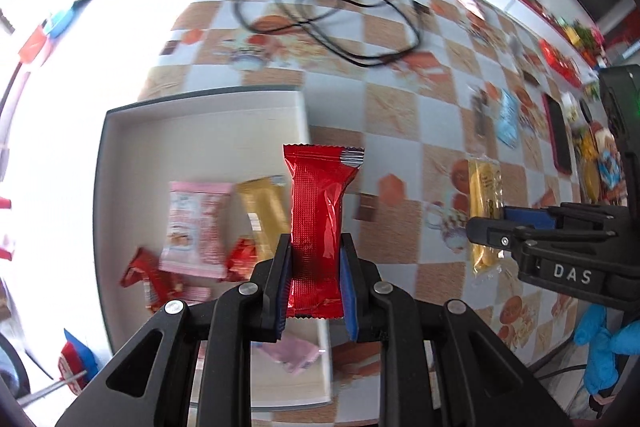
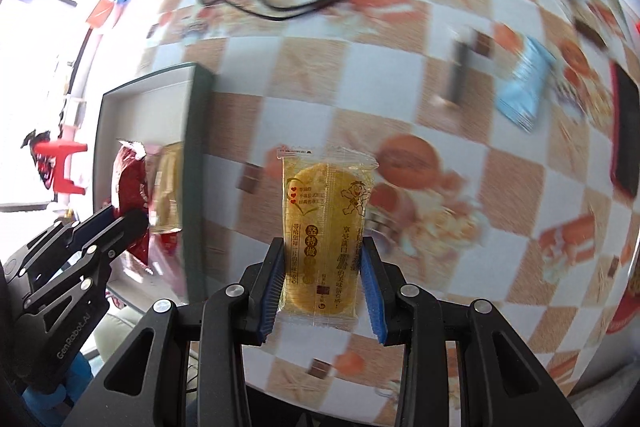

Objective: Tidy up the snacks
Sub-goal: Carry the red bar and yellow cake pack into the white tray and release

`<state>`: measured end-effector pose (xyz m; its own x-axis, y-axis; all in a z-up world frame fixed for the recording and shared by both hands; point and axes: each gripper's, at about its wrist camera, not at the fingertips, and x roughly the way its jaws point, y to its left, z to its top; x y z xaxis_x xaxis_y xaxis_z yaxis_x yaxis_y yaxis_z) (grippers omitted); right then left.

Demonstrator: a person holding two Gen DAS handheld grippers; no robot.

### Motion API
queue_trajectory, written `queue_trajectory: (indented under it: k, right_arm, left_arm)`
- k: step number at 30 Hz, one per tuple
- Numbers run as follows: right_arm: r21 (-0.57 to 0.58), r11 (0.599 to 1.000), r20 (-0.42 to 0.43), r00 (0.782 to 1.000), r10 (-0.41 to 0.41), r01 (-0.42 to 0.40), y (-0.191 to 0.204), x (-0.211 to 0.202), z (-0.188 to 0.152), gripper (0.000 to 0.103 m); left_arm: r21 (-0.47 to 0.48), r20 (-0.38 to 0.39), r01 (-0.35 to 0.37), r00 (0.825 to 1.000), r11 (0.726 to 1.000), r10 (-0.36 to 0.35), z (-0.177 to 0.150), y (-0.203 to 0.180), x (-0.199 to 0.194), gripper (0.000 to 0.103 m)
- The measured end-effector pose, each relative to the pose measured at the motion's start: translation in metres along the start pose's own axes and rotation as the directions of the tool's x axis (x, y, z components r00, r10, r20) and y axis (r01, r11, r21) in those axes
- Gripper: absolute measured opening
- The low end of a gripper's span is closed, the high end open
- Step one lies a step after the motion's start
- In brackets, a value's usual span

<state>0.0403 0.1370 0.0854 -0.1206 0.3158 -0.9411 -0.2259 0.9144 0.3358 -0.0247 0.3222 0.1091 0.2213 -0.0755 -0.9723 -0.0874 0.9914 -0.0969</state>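
Red snack pack btwn left tongs, yellow cracker pack btwn right tongs

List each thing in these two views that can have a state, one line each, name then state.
left gripper: shut on the red packet.
red packet: sealed, held upright above the tray's edge.
right gripper: shut on the yellow cracker packet.
yellow cracker packet: sealed, held above the tablecloth.
white tray: partly filled with snacks.
blue packet: lying on the tablecloth.
black cable: loose, tangled.
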Motion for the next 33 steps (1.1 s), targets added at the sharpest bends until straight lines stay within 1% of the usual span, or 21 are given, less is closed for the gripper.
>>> queue_trajectory:
  k: [5, 14, 23, 28, 33]
  right_arm:
    - [-0.069, 0.998, -0.004, 1.0, 0.007, -0.008, 0.034, 0.005, 0.005, 0.038]
    - [-0.163, 0.986, -0.022, 1.0, 0.021, -0.024, 0.087, 0.013, 0.019, 0.038]
    - [-0.21, 0.977, -0.044, 0.999, 0.025, -0.034, 0.128, 0.032, 0.034, 0.038]
    - [-0.219, 0.975, -0.063, 0.998, 0.023, -0.036, 0.142, 0.043, 0.04, 0.038]
    - [-0.231, 0.973, -0.081, 0.997, 0.009, -0.028, 0.149, 0.054, 0.042, 0.038]
  left_arm:
    - [-0.058, 0.003, -0.027, 1.0, 0.998, 0.027, 0.001, 0.037, -0.001, 0.024]
    - [-0.135, -0.014, -0.059, 0.998, 0.989, 0.058, -0.001, 0.081, 0.007, 0.024]
    - [-0.176, -0.044, -0.077, 0.997, 0.981, 0.071, -0.003, 0.103, 0.02, 0.024]
    - [-0.188, -0.065, -0.082, 0.995, 0.979, 0.071, -0.005, 0.109, 0.03, 0.024]
    - [-0.189, -0.087, -0.086, 0.994, 0.978, 0.07, -0.01, 0.111, 0.038, 0.024]
